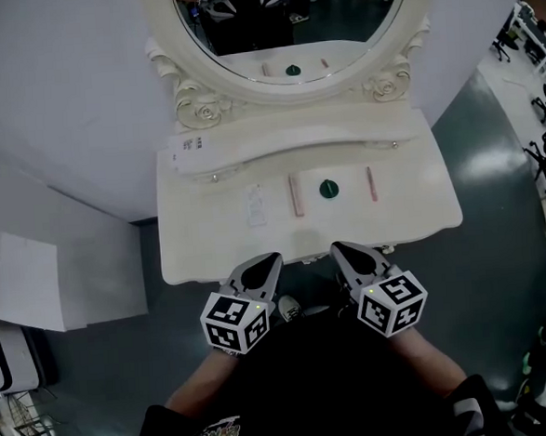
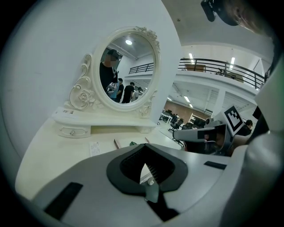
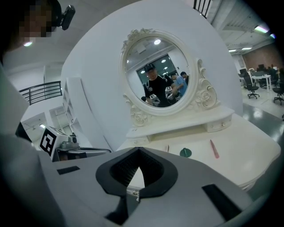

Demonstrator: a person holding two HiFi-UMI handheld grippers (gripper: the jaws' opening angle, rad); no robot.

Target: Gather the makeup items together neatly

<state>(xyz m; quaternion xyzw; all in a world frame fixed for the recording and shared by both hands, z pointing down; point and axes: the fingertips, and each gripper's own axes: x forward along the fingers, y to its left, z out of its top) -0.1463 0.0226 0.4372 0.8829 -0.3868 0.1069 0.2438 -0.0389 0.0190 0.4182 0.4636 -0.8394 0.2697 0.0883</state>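
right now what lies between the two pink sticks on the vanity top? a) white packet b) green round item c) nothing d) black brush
b: the green round item lies between the wider pink stick and the thin pink stick on the vanity top.

Open office hall, mezzanine railing [image 2: 222, 67], swivel chairs [image 3: 253, 86], white vanity table [image 1: 201, 250], grey floor [image 1: 492, 150]

The person wears a black short-sleeved top [image 1: 321, 377] with a small print. The left hand-held gripper [image 1: 270, 261] and right hand-held gripper [image 1: 339, 249] are grey wedges, black-lined inside, each bearing a white cube [image 1: 235, 322] of black square markers.
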